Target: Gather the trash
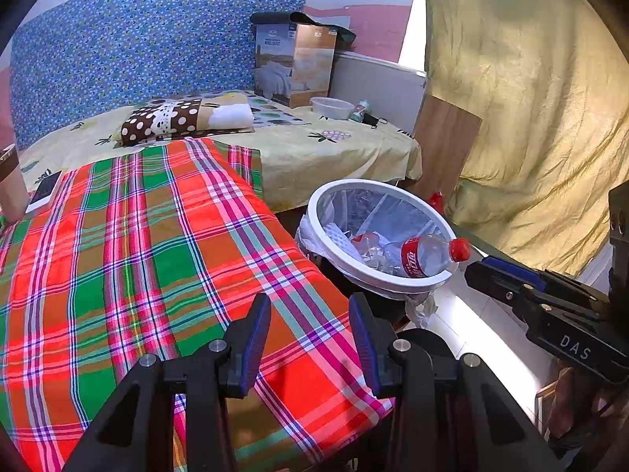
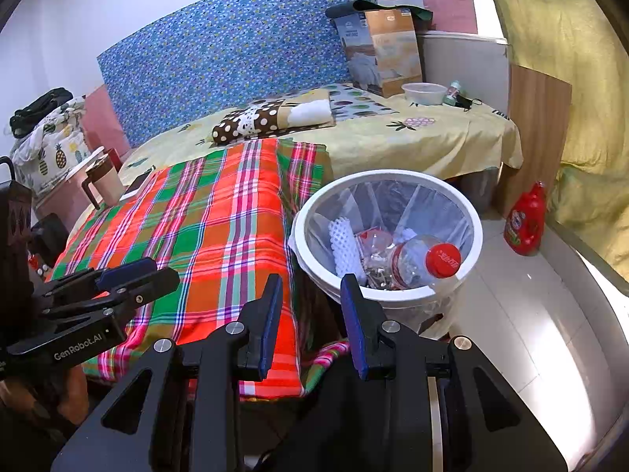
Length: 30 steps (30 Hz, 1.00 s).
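A white trash bin (image 1: 314,212) (image 2: 385,175) with a clear liner stands on the floor, right of the plaid-covered table. Inside lie a clear plastic bottle (image 1: 426,255) (image 2: 412,261) with a red cap and label, crumpled clear plastic, and a white foam net (image 2: 344,244). My left gripper (image 1: 308,303) hovers open over the table's near right corner, nothing between its fingers. My right gripper (image 2: 311,287) is open and empty too, at the table edge just short of the bin's near rim. Each shows in the other's view: right gripper (image 1: 483,271), left gripper (image 2: 157,271).
The plaid cloth (image 1: 157,255) covers the table; a phone (image 1: 45,192) and a mug (image 2: 104,179) sit at its far left. Behind is a bed with a pillow (image 2: 271,118), a plastic bowl (image 2: 424,92) and a box (image 2: 381,51). A red jug (image 2: 526,220) stands on the floor by a yellow curtain (image 1: 530,98).
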Each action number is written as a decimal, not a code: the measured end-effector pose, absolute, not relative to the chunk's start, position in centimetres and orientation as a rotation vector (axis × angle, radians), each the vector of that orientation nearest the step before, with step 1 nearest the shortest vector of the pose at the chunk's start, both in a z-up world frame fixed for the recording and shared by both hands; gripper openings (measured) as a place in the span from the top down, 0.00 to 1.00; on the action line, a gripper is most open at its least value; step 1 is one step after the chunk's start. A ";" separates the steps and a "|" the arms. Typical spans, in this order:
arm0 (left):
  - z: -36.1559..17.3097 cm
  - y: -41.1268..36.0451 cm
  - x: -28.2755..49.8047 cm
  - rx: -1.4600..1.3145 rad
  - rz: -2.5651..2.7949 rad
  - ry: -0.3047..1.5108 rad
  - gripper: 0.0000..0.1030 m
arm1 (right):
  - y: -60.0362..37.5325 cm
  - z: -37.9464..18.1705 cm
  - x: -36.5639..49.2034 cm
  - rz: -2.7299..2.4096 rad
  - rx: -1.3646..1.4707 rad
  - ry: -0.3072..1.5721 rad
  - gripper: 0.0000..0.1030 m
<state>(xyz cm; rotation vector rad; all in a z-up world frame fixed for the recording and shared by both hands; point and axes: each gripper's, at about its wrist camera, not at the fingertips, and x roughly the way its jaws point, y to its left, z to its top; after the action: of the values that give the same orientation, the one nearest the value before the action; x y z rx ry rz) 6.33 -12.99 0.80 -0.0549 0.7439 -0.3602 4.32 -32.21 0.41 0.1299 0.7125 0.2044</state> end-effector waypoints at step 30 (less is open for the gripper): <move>0.6 -13.2 6.2 -0.030 -0.338 0.749 0.60 | -31.4 0.5 4.4 0.213 0.123 0.715 0.68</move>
<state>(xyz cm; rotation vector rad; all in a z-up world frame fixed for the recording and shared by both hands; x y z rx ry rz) 6.19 -13.18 0.56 -0.0300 0.7495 -0.3383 4.36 -31.44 0.49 0.1228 0.7149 0.2133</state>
